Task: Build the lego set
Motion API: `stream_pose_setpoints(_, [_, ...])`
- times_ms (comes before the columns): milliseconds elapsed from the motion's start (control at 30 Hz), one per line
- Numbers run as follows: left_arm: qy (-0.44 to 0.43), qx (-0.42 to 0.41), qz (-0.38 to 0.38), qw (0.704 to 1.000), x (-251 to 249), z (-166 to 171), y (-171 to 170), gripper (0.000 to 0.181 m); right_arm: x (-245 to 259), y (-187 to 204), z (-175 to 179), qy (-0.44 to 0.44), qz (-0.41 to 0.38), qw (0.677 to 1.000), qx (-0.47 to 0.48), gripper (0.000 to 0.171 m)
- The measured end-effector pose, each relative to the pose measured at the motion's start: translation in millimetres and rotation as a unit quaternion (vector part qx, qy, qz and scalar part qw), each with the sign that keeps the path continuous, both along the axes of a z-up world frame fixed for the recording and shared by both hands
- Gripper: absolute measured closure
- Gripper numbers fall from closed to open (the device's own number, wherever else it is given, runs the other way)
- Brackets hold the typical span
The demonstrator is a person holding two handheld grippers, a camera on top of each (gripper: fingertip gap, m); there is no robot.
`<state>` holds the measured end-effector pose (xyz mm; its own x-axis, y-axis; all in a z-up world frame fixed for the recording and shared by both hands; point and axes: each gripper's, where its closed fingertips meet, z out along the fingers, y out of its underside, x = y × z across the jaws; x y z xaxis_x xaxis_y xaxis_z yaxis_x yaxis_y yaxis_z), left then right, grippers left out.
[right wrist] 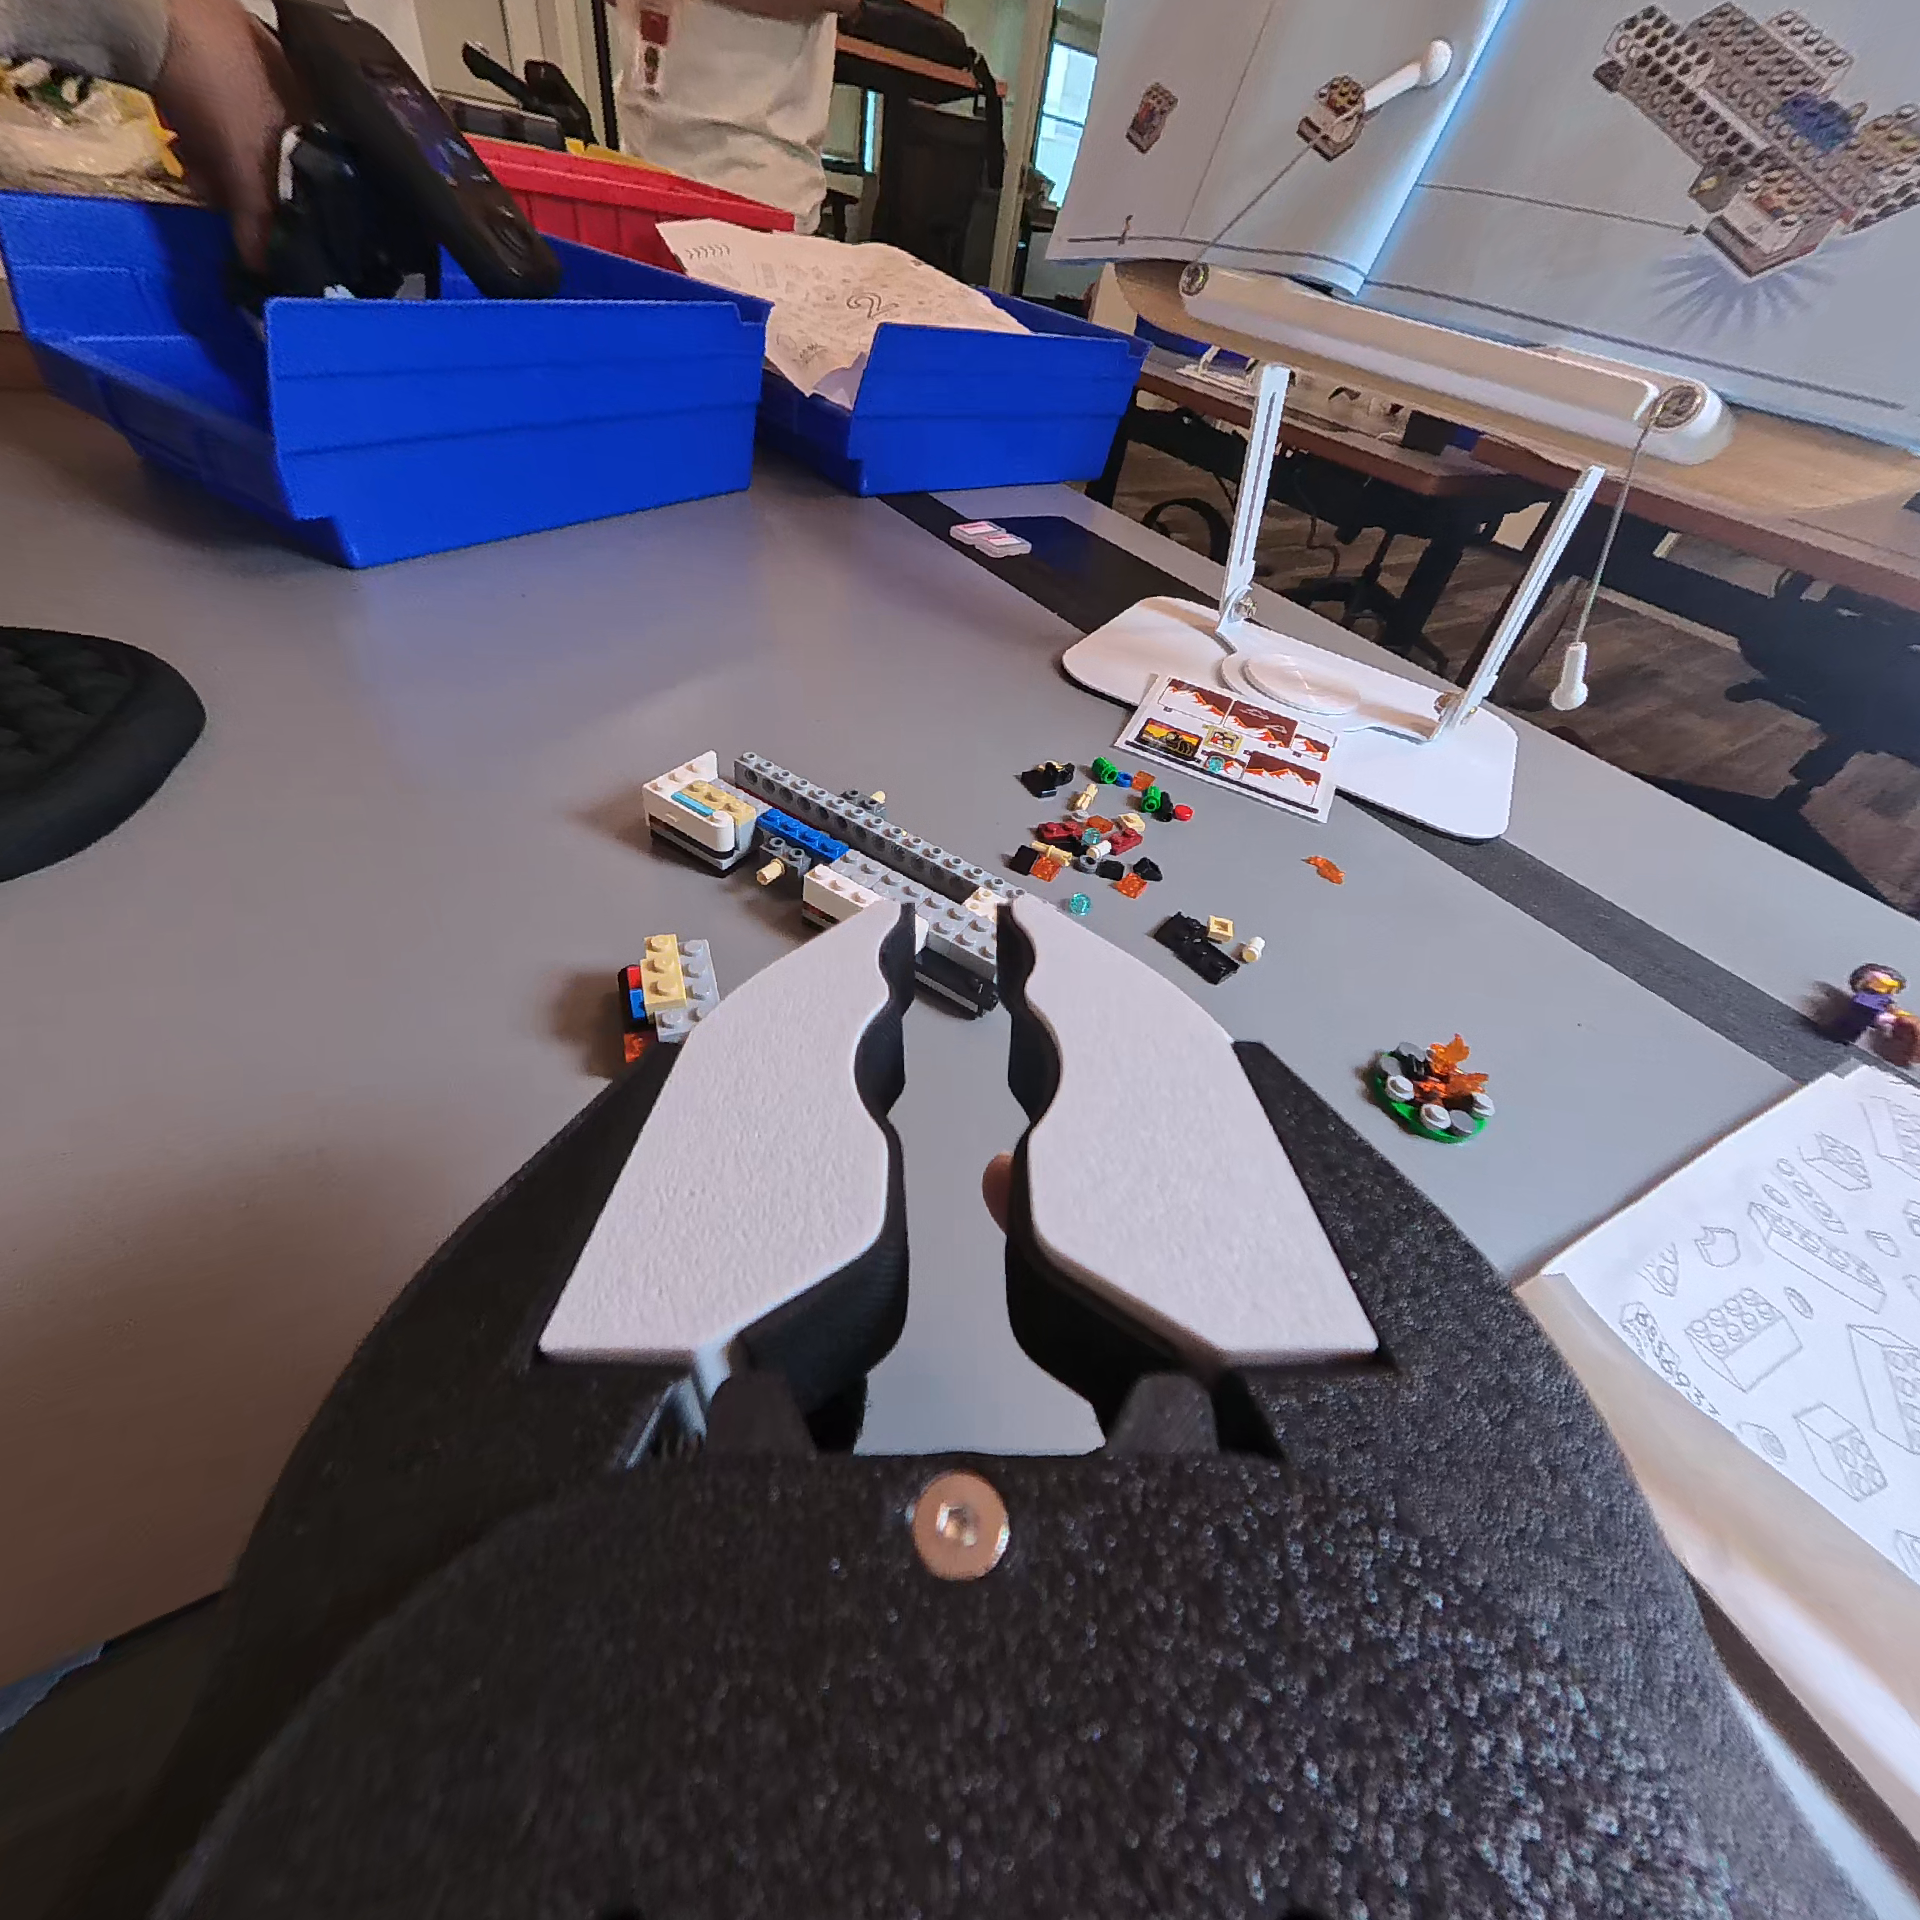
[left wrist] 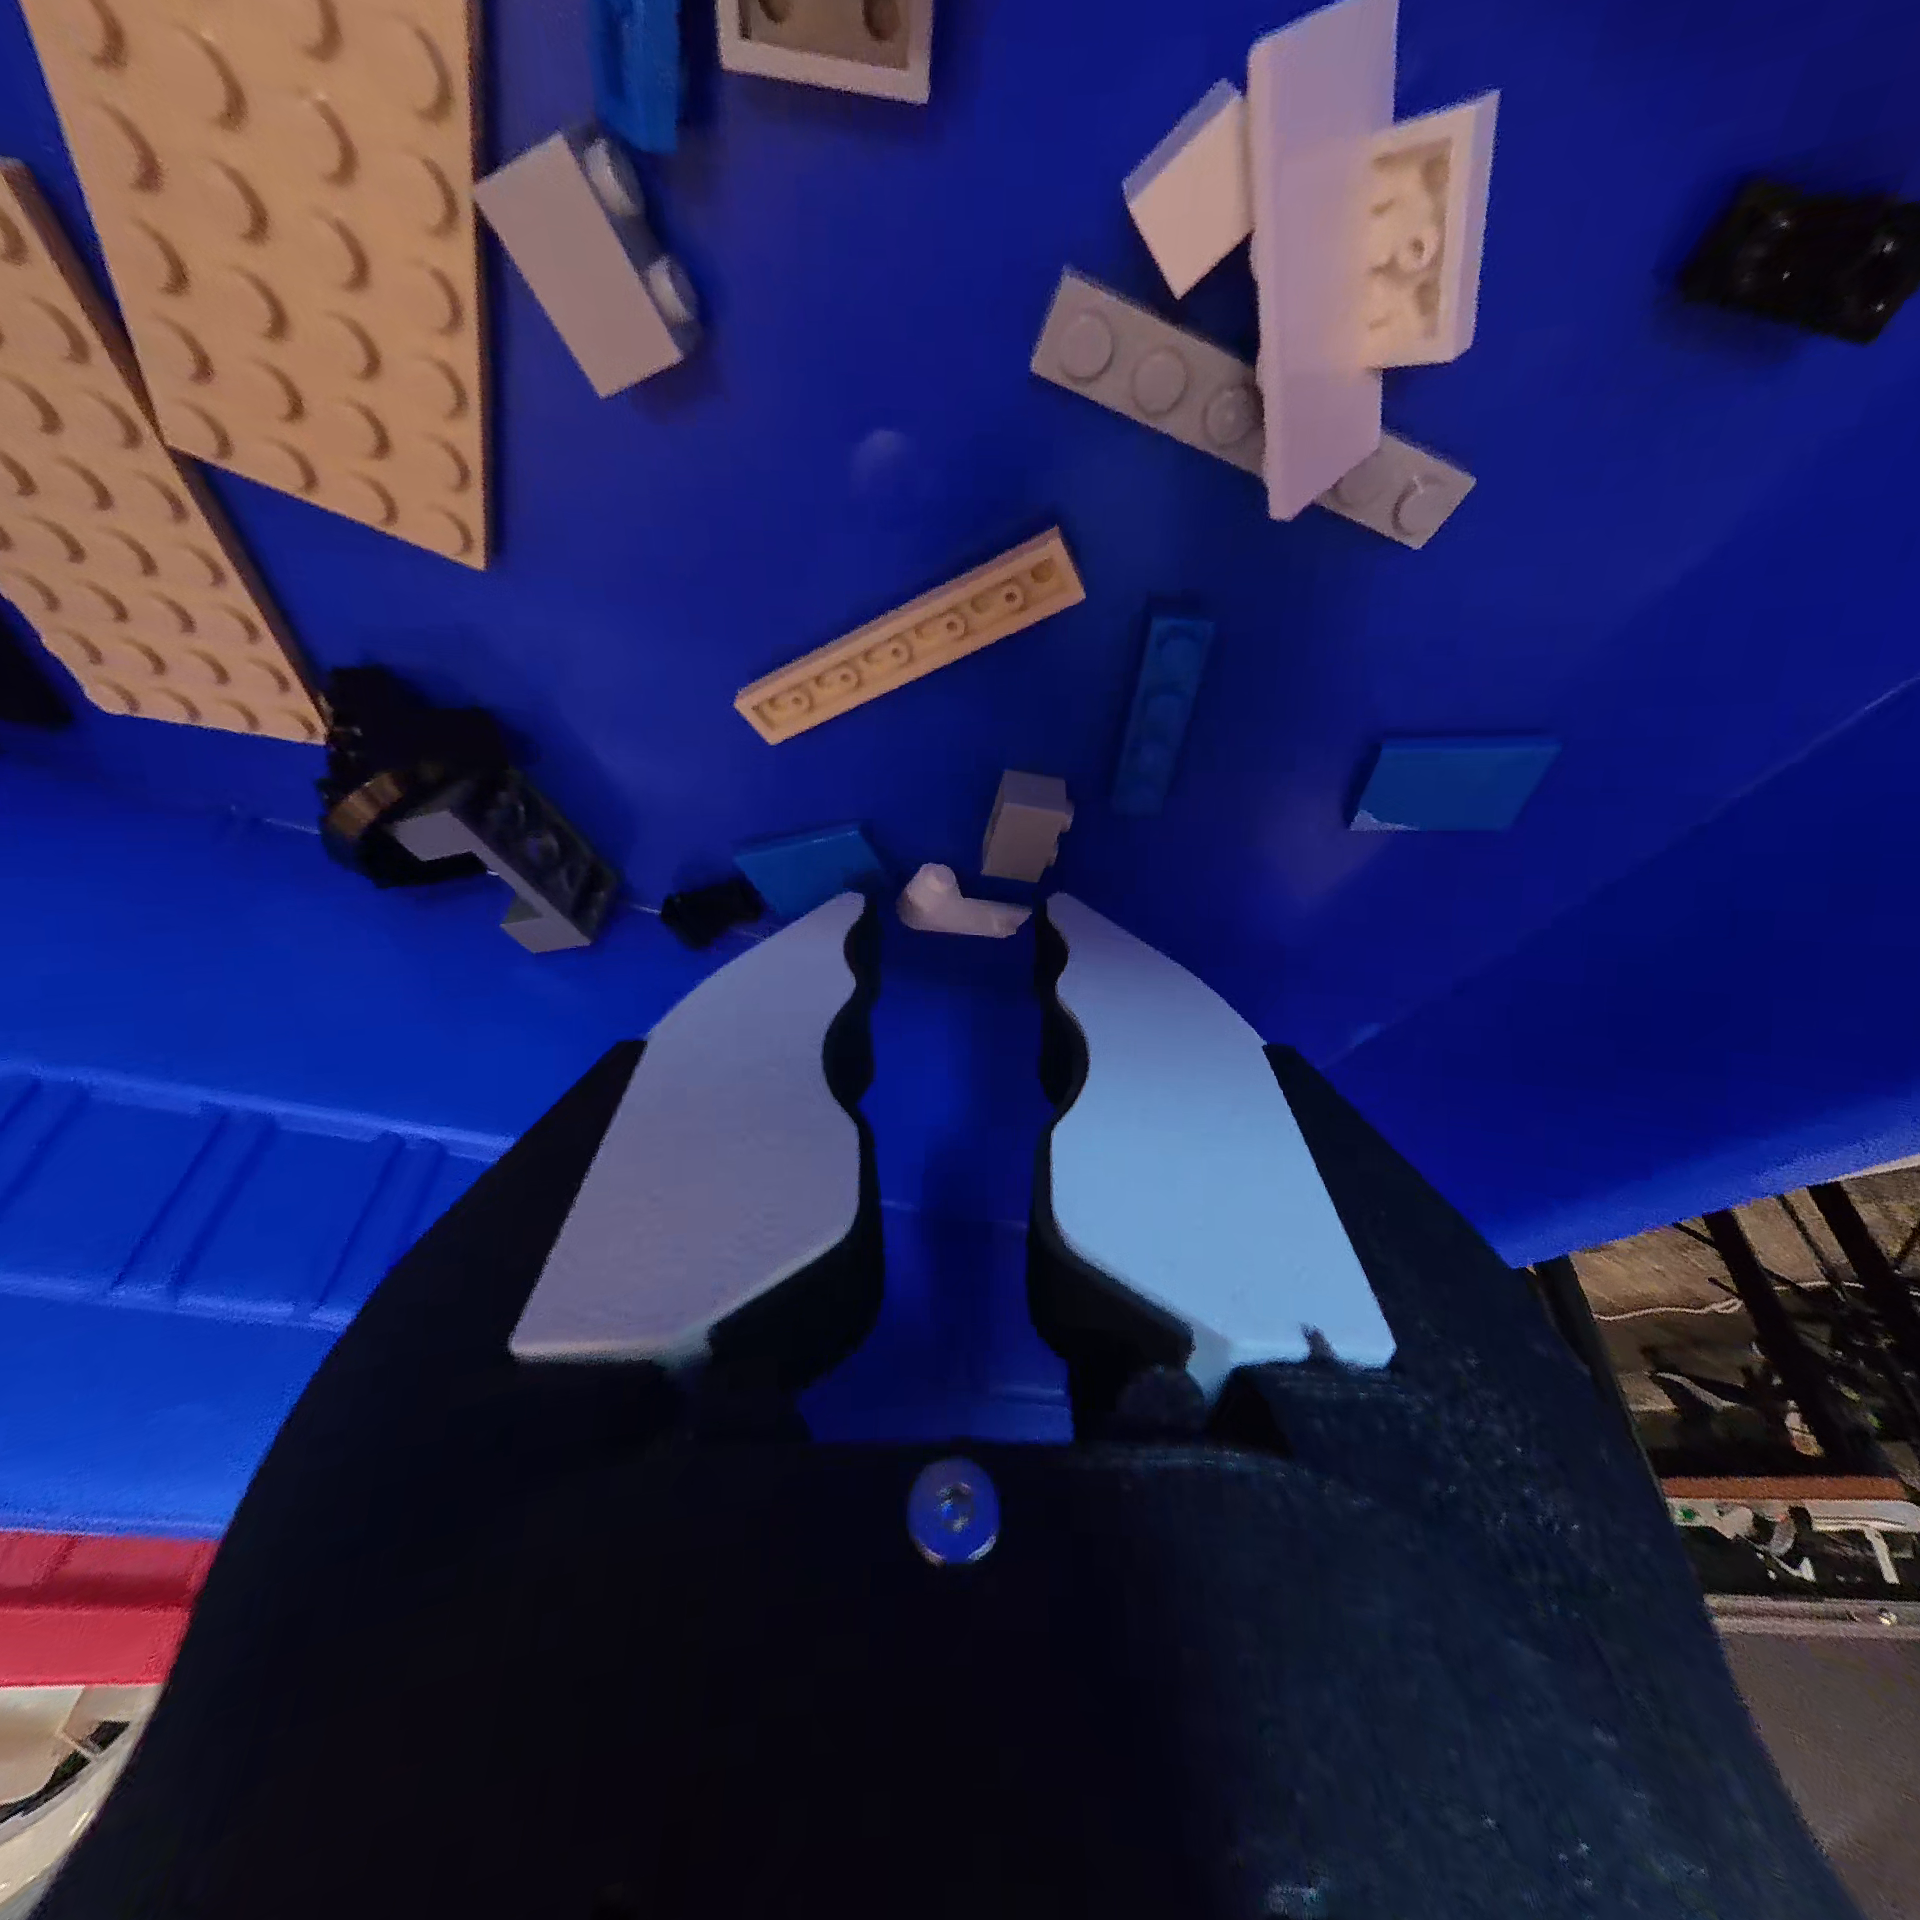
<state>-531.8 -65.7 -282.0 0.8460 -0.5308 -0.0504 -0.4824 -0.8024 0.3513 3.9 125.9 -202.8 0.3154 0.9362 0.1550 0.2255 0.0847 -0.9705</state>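
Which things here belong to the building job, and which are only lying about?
Belong to the job:
- left gripper, open over a small white piece in the blue bin
- tan plates
- half-built model
- loose small pieces
- instruction book on its white stand

Only lying about:
- black mat
- toy campfire
- toy figure

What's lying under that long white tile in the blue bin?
Under the long white tile lie a grey studded plate, a small white tile and an upside-down white piece. The plate's middle is covered.
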Motion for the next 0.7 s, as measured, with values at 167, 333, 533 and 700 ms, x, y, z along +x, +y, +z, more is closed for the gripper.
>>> stream_pose_setpoints(167, [-0.004,-0.001,0.003,1.0,0.3,-1.5,-0.6,0.158,0.0,1.2,-2.0,-0.007,-0.006,1.0,0.0,0.158])
stream_pose_setpoints(333, [-0.002,0.006,-0.003,1.0,0.0,-0.5,0.6,0.159,-0.2,1.8,-3.9,-0.015,-0.01,1.0,0.001,0.158])
stream_pose_setpoints(533, [-0.022,0.111,-0.011,0.994,2.7,23.9,17.3,0.173,-0.2,-0.2,-1.5,-0.009,-0.006,1.0,0.003,0.158])
stream_pose_setpoints(700, [-0.044,0.168,-0.005,0.985,5.7,39.4,15.7,0.174,-1.0,-1.0,-1.9,-0.011,-0.004,1.0,0.003,0.158])
